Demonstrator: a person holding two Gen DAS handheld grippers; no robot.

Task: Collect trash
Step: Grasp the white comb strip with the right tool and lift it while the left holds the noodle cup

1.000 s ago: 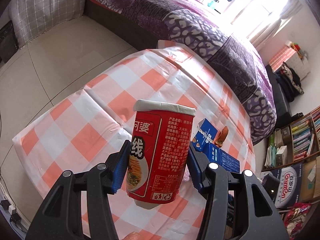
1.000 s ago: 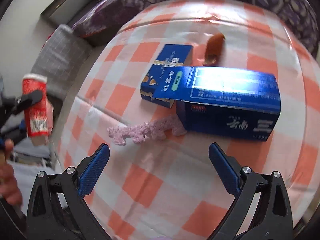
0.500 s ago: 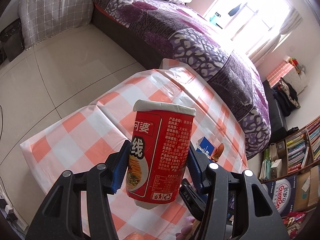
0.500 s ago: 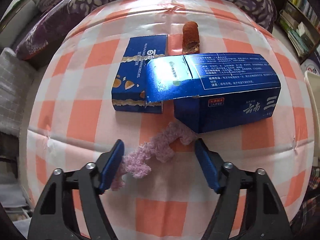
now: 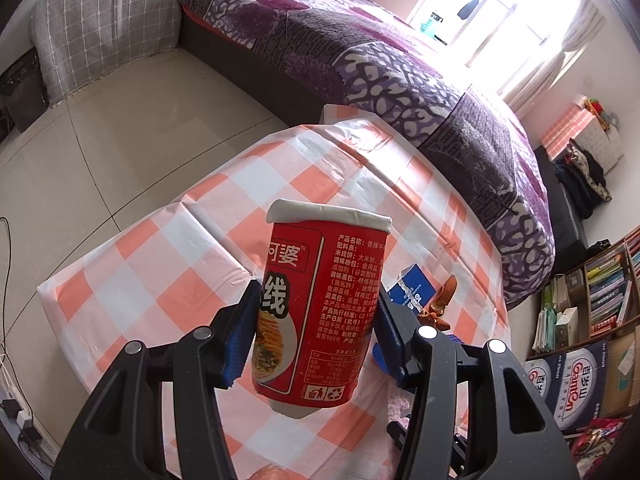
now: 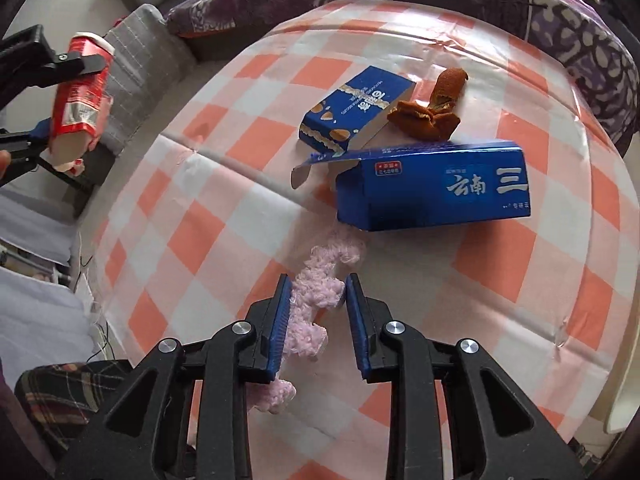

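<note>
My left gripper (image 5: 316,320) is shut on a red noodle cup (image 5: 320,304) with a white rim, held upright above the checked table (image 5: 160,272). The cup also shows in the right wrist view (image 6: 80,92) at far left. My right gripper (image 6: 318,304) is low over the table, its jaws closed in around a pink fuzzy strip (image 6: 316,292) that lies between them. Past it lie a long blue box (image 6: 432,188), a small blue biscuit box (image 6: 356,108) and brown peel (image 6: 436,108).
The table carries an orange-and-white checked cloth (image 6: 200,236). A purple patterned bed (image 5: 400,60) stands behind the table. A grey sofa (image 5: 104,28) is at the left, bookshelves (image 5: 600,292) at the right. Tiled floor (image 5: 100,140) lies left of the table.
My right gripper has moved down onto the pink strip and its jaws have narrowed around it. My left gripper has lifted and drawn back with the cup.
</note>
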